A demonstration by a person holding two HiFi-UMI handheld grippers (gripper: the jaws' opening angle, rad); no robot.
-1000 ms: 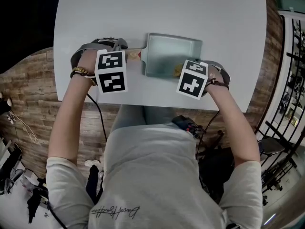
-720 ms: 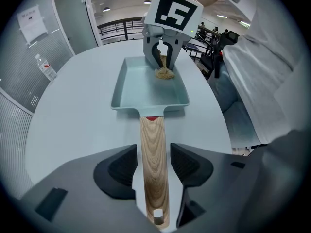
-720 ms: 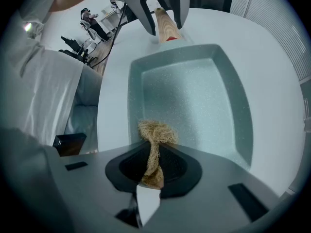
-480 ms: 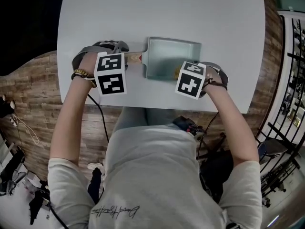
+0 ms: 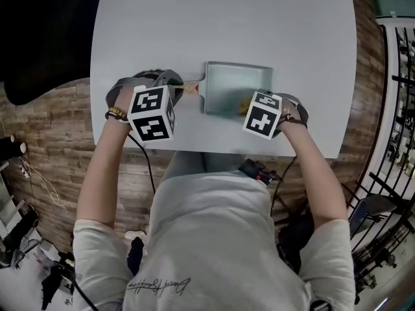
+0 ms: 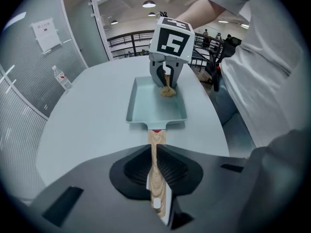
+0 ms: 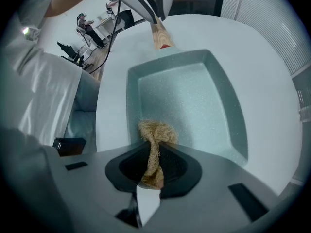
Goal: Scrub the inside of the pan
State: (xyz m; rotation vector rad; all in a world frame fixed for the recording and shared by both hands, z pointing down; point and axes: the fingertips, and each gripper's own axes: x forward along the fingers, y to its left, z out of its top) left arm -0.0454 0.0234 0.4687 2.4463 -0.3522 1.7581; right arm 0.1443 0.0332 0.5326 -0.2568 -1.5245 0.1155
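Observation:
A pale green rectangular pan (image 5: 237,83) lies on the white table, its wooden handle (image 5: 190,87) pointing left. My left gripper (image 6: 155,166) has just been closing, and its jaws now press on both sides of that handle (image 6: 156,147). My right gripper (image 7: 154,161) is shut on a tan fibre scrubber (image 7: 155,132). The scrubber's bunched end rests inside the pan (image 7: 189,101) at its near wall. In the left gripper view the right gripper (image 6: 166,79) stands over the far end of the pan (image 6: 156,106) with the scrubber (image 6: 168,91) under it.
The pan sits near the front edge of the table (image 5: 194,18), close to the person's body. A clear water bottle (image 6: 61,77) stands far off at the table's edge. Wooden floor and cables lie below the table.
The left gripper's marker cube has tilted and lifted a little at the pan's handle. The right gripper and scrubber stay at the pan's near right corner.

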